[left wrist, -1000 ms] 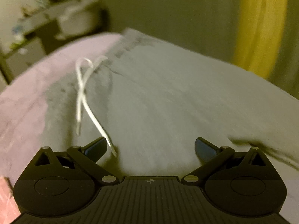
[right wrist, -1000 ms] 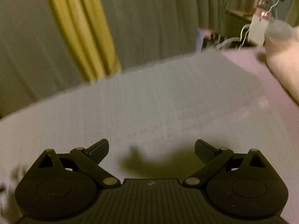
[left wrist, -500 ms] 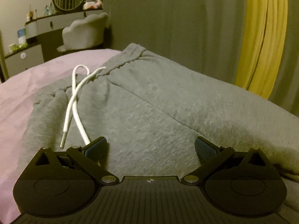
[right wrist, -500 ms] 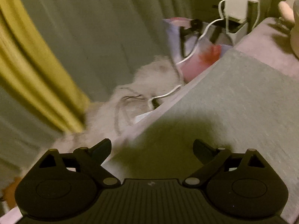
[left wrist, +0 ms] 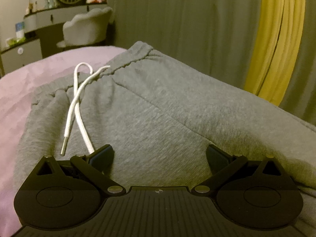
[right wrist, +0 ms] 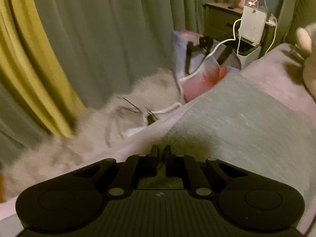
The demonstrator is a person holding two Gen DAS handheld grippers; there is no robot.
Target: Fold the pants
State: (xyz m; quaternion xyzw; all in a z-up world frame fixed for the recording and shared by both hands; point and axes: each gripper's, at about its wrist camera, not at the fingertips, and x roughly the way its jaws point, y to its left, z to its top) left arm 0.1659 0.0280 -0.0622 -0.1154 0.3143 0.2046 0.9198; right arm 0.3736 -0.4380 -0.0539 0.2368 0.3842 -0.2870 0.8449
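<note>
Grey sweatpants lie flat on a pink bed, waistband at the far end, with a white drawstring crossed over the front. My left gripper is open and empty, low over the upper part of the pants, with one drawstring end beside its left finger. In the right wrist view the pants leg reaches the bed's edge. My right gripper is shut at the corner of the leg's hem, with grey fabric between the fingers.
Green and yellow curtains hang behind the bed. A dresser and padded chair stand at far left. Beside the bed lie a fluffy rug, a bag, cables and a nightstand. A stuffed toy sits at right.
My right gripper swung to the bed's edge and closed on the corner of the pants leg. My left gripper settled over the waist area and stayed open.
</note>
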